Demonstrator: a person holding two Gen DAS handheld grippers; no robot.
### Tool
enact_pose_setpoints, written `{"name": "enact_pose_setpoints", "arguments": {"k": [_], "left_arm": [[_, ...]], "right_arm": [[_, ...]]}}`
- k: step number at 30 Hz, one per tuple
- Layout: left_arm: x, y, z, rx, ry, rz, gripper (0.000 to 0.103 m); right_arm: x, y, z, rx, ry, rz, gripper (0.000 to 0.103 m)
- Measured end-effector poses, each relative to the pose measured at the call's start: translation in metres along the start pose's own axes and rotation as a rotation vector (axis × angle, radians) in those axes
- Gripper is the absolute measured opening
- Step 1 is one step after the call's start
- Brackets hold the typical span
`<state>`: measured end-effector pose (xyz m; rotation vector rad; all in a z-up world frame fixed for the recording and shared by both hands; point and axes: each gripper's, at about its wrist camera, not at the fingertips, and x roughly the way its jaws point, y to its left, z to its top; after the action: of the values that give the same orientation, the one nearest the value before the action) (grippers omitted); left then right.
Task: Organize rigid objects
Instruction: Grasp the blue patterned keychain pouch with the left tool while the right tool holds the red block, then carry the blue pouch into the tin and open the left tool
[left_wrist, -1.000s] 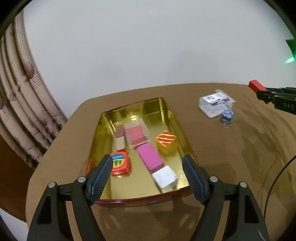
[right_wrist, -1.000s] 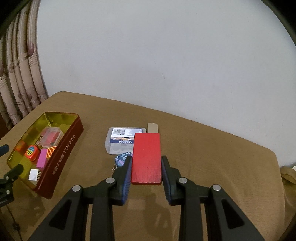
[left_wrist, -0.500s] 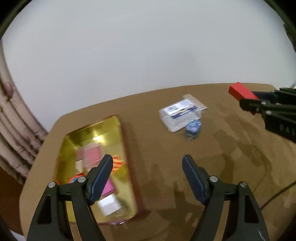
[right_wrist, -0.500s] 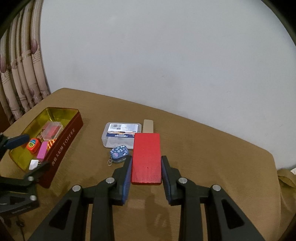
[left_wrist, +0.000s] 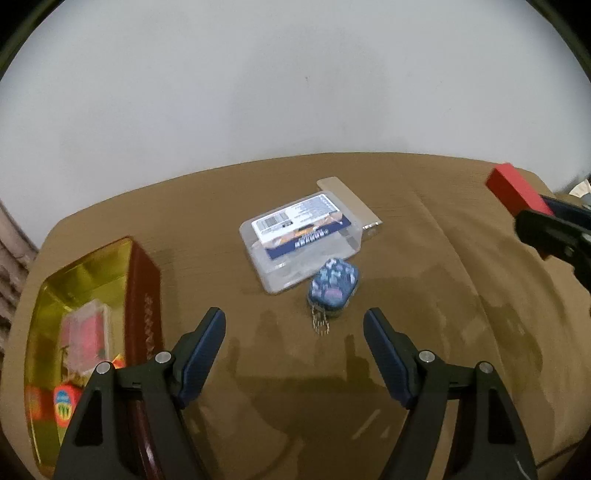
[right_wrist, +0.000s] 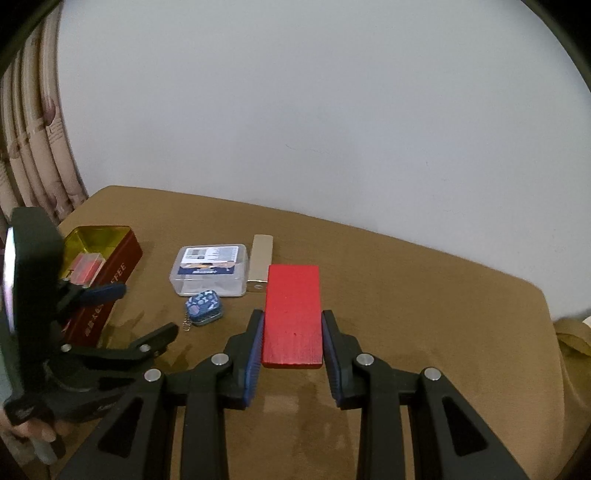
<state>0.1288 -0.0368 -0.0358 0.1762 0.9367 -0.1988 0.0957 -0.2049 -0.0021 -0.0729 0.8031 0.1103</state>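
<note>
My right gripper is shut on a flat red block, held above the brown table; the block also shows at the right edge of the left wrist view. My left gripper stands open with nothing between its fingers, just short of a small blue patterned tin with a key chain. Behind the tin lies a clear plastic box with a printed label, and a flat beige piece rests against its far side. A red and gold tin tray holding several small items sits at the left.
The brown table ends at a white wall behind. Curtains hang at the far left. A person's hand holds the left gripper at the lower left of the right wrist view. Crumpled cloth lies off the right edge.
My left gripper has swung right, away from above the tin tray toward the blue tin and the clear box. The right gripper, with the red block, has drifted slightly.
</note>
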Motion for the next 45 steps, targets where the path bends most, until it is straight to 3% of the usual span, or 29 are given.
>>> {"name": "enact_pose_setpoints", "arguments": {"k": [9, 12, 14, 15, 18, 34, 45], "left_arm": [[0.037, -0.007, 0.016, -0.013, 0.072, -0.045, 0.069], [0.046, -0.012, 0.019, -0.001, 0.078, -0.027, 0.066], [0.051, -0.016, 0.019, 0.009, 0.088, -0.03, 0.058], [0.055, -0.017, 0.018, 0.007, 0.102, -0.035, 0.047], [0.056, -0.017, 0.015, -0.015, 0.104, -0.067, 0.03], [0.018, -0.012, -0.012, -0.069, 0.071, -0.03, 0.029], [-0.029, -0.008, -0.031, -0.037, 0.015, 0.027, 0.029]], "right_arm": [[0.012, -0.009, 0.0, 0.025, 0.008, 0.016, 0.03], [0.015, -0.012, 0.0, 0.037, 0.008, 0.024, 0.03], [0.017, -0.014, -0.001, 0.049, 0.008, 0.029, 0.03], [0.017, -0.015, -0.001, 0.052, 0.007, 0.028, 0.03], [0.017, -0.016, -0.003, 0.048, 0.011, 0.025, 0.03], [0.015, -0.006, -0.007, 0.037, 0.001, 0.005, 0.03], [0.008, 0.01, -0.01, 0.039, -0.007, 0.019, 0.03]]}}
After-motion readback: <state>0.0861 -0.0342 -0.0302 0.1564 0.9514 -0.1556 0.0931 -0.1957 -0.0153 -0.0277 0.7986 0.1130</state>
